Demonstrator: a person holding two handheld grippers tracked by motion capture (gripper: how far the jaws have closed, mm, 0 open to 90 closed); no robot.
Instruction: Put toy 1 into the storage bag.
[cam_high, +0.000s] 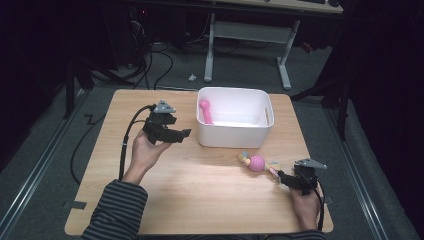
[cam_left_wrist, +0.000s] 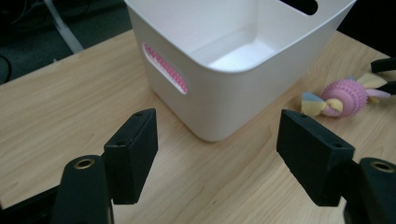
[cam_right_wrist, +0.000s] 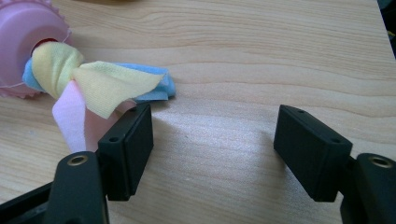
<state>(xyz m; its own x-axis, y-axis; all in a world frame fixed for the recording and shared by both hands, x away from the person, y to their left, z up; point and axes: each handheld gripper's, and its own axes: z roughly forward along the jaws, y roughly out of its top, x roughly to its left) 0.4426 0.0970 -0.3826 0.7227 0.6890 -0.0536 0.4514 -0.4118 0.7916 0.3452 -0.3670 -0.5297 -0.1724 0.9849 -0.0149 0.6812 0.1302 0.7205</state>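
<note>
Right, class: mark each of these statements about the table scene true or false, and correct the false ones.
1. The white bin holds a pink toy. True.
2. The right gripper has its fingers closed on the rope toy. False: its fingers stand apart, and the toy's cloth tails lie beside one finger, not between the two.
3. The left gripper is open with nothing between its fingers. True.
4. The rope toy lies inside the bin. False: it lies on the wooden table, in front of the bin.
5. The bin lies tipped on its side. False: it stands upright.
</note>
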